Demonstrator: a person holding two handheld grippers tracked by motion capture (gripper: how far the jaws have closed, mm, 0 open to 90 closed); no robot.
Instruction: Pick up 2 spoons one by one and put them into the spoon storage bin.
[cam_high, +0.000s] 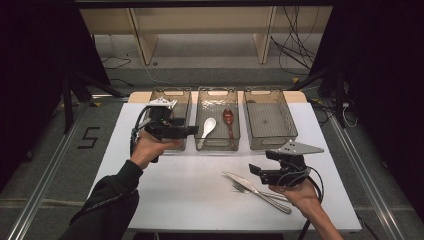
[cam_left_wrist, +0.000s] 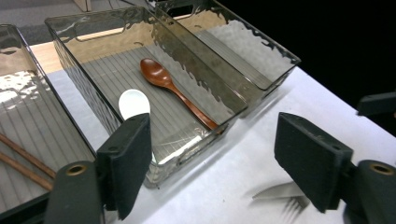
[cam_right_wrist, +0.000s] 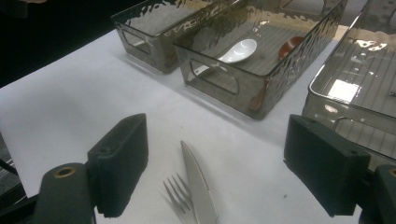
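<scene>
Three smoky clear bins stand in a row at the back of the white table (cam_high: 190, 200). The middle bin (cam_high: 217, 145) holds a white spoon (cam_high: 207, 127) and a brown wooden spoon (cam_high: 229, 120). A knife (cam_high: 257, 191) and a fork (cam_high: 239, 187) lie side by side on the table at the front right. My left gripper (cam_high: 195, 131) hovers over the near end of the left bin (cam_high: 172, 95), open, with nothing between its jaws. My right gripper (cam_high: 256, 172) hangs just right of the knife and fork, open and empty. Past its jaws lie the knife (cam_right_wrist: 198, 186) and the fork (cam_right_wrist: 180, 193).
The right bin (cam_high: 270, 142) has nothing in it. Brown chopsticks (cam_left_wrist: 23, 161) lie in the left bin. The table's left and front parts are bare white surface. Wooden shelving and cables sit behind the table, and dark curtains flank both sides.
</scene>
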